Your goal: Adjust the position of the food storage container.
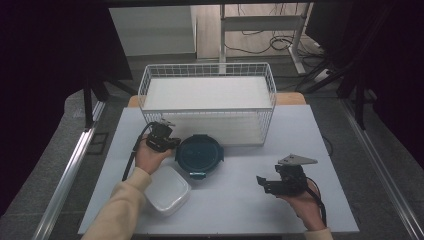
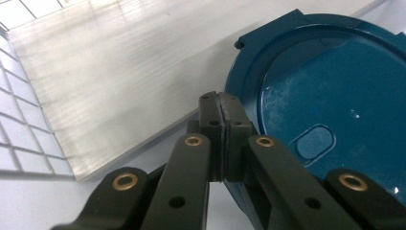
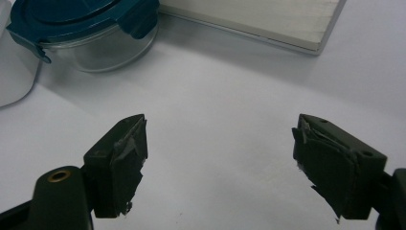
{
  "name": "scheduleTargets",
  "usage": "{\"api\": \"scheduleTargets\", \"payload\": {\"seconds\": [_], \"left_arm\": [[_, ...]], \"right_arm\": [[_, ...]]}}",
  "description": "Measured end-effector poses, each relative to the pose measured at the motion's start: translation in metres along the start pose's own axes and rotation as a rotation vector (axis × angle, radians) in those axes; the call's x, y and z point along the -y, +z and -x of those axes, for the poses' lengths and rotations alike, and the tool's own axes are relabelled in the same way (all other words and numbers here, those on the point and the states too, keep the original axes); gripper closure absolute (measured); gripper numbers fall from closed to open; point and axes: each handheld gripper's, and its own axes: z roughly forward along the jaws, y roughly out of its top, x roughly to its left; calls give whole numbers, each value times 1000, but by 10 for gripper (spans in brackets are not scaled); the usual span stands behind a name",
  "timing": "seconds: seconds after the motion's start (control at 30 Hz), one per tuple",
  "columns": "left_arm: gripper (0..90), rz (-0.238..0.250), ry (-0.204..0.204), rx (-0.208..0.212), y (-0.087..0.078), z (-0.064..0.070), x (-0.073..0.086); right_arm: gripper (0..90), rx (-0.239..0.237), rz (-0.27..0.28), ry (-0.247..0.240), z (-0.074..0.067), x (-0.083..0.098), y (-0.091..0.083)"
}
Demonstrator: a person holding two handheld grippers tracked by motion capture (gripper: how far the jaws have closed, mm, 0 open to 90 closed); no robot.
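A round glass container with a dark teal clip lid (image 1: 199, 155) (image 2: 330, 96) (image 3: 81, 19) stands on the table in front of the wire basket. My left gripper (image 1: 172, 142) (image 2: 221, 100) is at the lid's left rim, its jaws pressed together with nothing visible between them. My right gripper (image 1: 262, 184) (image 3: 220, 122) hovers low over bare table to the right of the container. Its jaws stand wide open and hold nothing.
A white wire basket (image 1: 207, 66) with a pale board (image 2: 110, 72) (image 3: 268, 19) as its floor stands at the back of the grey table (image 1: 250, 210). A white square lidded box (image 1: 167, 190) (image 3: 9, 72) sits near the front left, beside the left forearm.
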Motion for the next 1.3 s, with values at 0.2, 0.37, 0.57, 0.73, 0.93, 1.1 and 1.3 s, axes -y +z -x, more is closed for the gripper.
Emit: {"api": "scheduleTargets", "payload": {"seconds": [0.2,0.37,0.57,0.73,0.93,1.1,1.3], "left_arm": [[900,-5,-6,-10,4,-1,-1],[900,-14,13,-11,8,-2,-1],[900,-16,19,-11,9,-2,-1],[900,-19,21,-7,9,-1,-1],[900,-28,20,-5,9,2,-2],[900,-35,32,1,9,6,-3],[900,-55,69,1,11,15,-7]], "right_arm": [[189,8,1,-2,0,1,1],[191,9,3,-4,-1,1,1],[202,31,22,2,1,1,0],[207,44,38,12,3,1,-1],[207,38,33,8,1,1,0],[208,38,33,9,2,1,0],[208,38,34,8,1,1,0]]}}
